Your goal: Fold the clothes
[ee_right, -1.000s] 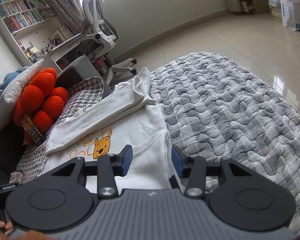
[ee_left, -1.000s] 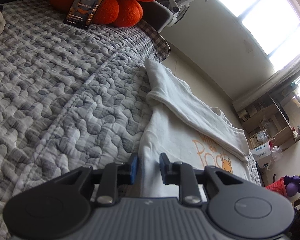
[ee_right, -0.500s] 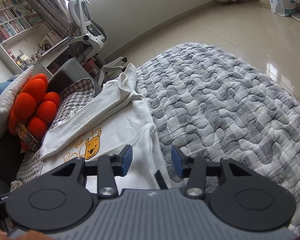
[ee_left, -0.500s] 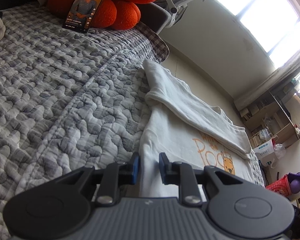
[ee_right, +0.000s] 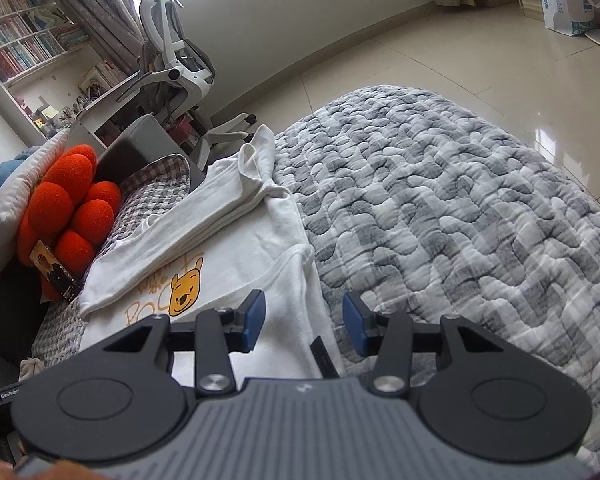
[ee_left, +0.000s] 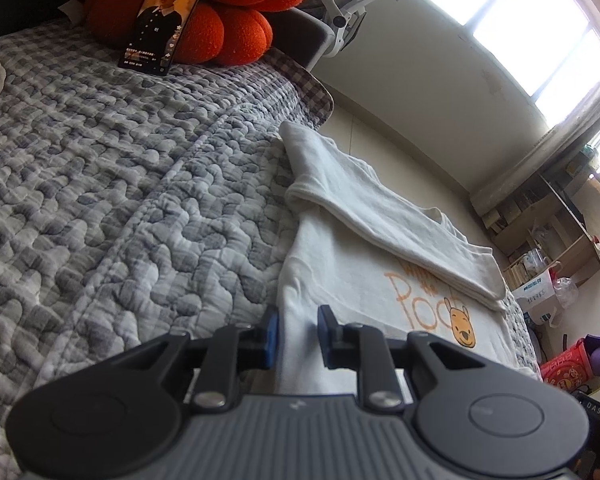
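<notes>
A white t-shirt (ee_left: 360, 292) with an orange bear print (ee_left: 462, 326) lies flat on the grey quilted bed (ee_left: 120, 200). One side, with its sleeve (ee_left: 380, 216), is folded in over the chest. My left gripper (ee_left: 298, 336) sits at the shirt's near hem corner. Its jaws stand narrowly apart, with the cloth's edge showing in the gap. In the right wrist view the same t-shirt (ee_right: 252, 256) lies left of centre. My right gripper (ee_right: 304, 320) hangs open over its near side edge, and neither pad touches cloth.
An orange bobble cushion (ee_left: 228, 20) props up a lit phone (ee_left: 162, 20) at the head of the bed. Bare quilt (ee_right: 440, 220) stretches to the right of the shirt. Beyond the bed are a white office chair (ee_right: 176, 64), bookshelves (ee_right: 20, 48) and tiled floor (ee_right: 460, 40).
</notes>
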Available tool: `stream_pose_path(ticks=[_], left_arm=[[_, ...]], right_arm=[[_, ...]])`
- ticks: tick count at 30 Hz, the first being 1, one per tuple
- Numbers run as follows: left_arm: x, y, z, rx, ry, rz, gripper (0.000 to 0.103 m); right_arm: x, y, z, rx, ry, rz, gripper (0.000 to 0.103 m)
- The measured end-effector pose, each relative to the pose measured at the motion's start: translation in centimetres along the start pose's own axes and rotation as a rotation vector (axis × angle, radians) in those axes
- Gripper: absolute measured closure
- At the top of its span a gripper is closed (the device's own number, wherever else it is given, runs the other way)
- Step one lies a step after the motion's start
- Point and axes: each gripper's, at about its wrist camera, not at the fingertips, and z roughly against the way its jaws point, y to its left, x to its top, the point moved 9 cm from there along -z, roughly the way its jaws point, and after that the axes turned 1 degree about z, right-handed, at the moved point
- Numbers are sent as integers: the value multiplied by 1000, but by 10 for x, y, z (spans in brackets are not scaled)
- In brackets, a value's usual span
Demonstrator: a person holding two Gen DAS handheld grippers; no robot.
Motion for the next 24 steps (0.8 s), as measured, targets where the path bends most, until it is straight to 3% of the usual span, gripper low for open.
stream_pose_path(ticks=[17, 24], left_arm=[[1, 0, -1, 3, 3, -3, 82], [3, 0, 6, -38, 8, 28, 82]], right_arm=[[1, -1, -1, 2, -9, -1, 56], [7, 0, -2, 13, -21, -9, 56]])
